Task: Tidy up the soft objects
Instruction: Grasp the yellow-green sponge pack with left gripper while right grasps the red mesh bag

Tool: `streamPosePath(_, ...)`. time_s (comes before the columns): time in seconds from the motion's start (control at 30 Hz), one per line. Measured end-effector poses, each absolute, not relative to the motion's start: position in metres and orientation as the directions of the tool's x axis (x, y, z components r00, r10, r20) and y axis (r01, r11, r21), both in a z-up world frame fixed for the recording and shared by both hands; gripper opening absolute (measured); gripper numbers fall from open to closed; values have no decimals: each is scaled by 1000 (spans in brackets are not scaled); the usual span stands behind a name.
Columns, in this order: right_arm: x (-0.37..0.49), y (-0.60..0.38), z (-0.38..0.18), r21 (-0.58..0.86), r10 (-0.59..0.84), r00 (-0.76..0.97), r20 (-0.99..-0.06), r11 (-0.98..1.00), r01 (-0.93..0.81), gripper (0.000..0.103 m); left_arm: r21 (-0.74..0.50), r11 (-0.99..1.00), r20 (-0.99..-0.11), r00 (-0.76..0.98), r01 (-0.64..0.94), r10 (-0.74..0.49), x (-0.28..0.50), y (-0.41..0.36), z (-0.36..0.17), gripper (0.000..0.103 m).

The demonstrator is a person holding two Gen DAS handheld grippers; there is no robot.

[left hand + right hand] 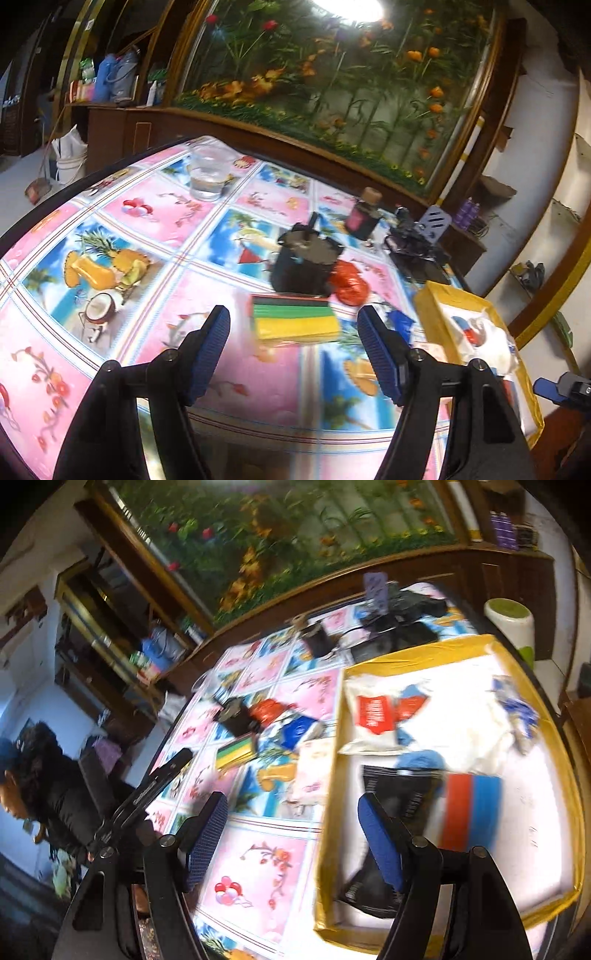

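Left gripper [293,345] above the patterned tablecloth [122,236]; fingers spread wide, nothing between the pads; striped sponge stack [295,319] (green, black, yellow layers) lying flat on the cloth just ahead of the fingertips, centred in the gap, not touched. Beyond the stack: black cup-like container [304,264], contents unreadable through blur, dark stick rising from its top; red crumpled bag [349,282] touching that container on the right-finger side; blue packet [400,323] partly hidden behind the right finger. Far ahead, toward the left finger: clear glass [208,173], upright, with some clear liquid low in it.

Right gripper [291,836] with fingers also wide apart, holding nothing; left finger over the tablecloth, right finger over the yellow-rimmed tray [332,775], tray edge passing through the gap. Inside the tray: black fabric item [399,805] directly behind and ahead of the right finger; red-and-blue striped piece [469,808] just outside that finger, touching the black fabric; blue cloth wad [421,758] beyond; white bag with red label [380,712] at the far side; white cloth [469,723] beside it; blue-and-white crumpled packet [517,709] in the far corner. Pale pink packet [314,771] outside the tray, against its wall, ahead of the gap.
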State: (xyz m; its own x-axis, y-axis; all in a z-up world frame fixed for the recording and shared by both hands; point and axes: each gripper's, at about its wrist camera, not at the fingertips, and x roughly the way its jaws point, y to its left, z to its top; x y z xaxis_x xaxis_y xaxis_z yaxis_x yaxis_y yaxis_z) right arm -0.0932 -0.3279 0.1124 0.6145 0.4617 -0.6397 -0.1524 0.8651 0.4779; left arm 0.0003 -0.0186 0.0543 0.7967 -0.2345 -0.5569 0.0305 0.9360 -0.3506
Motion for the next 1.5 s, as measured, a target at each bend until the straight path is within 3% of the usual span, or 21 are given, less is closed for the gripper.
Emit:
streamPosePath(0.23,-20,-259,110,438,466,523,-714,880,-185,77,-304,952,-604,780,-36,-164,17,6,43,70)
streamPosePath(0.73,187,-187,47,237,259,416,-872,966,-103,74,-257,962,-598,797,-95,-81,16,11,47,71)
streamPosePath(0.83,185,-179,36,173,213,388,-897,976,-134,68,-277,954,-607,790,-116,-81,18,17,45,71)
streamPosePath(1.07,114,-184,29,230,273,321,-907,959,-167,64,-293,945,-607,792,-143,-69,18,25,44,71)
streamPosePath(1.2,59,-179,32,435,495,206,-844,857,-275,64,-297,944,-611,789,-147,-70,19,25,43,70)
streamPosePath(1.37,38,-213,66,368,440,373,-817,896,-250,65,-313,943,-614,781,-109,-114,24,21,39,70)
streamPosePath(1.5,43,-222,61,434,488,345,-802,872,-225,68,-321,942,-621,772,-97,-132,26,18,38,70)
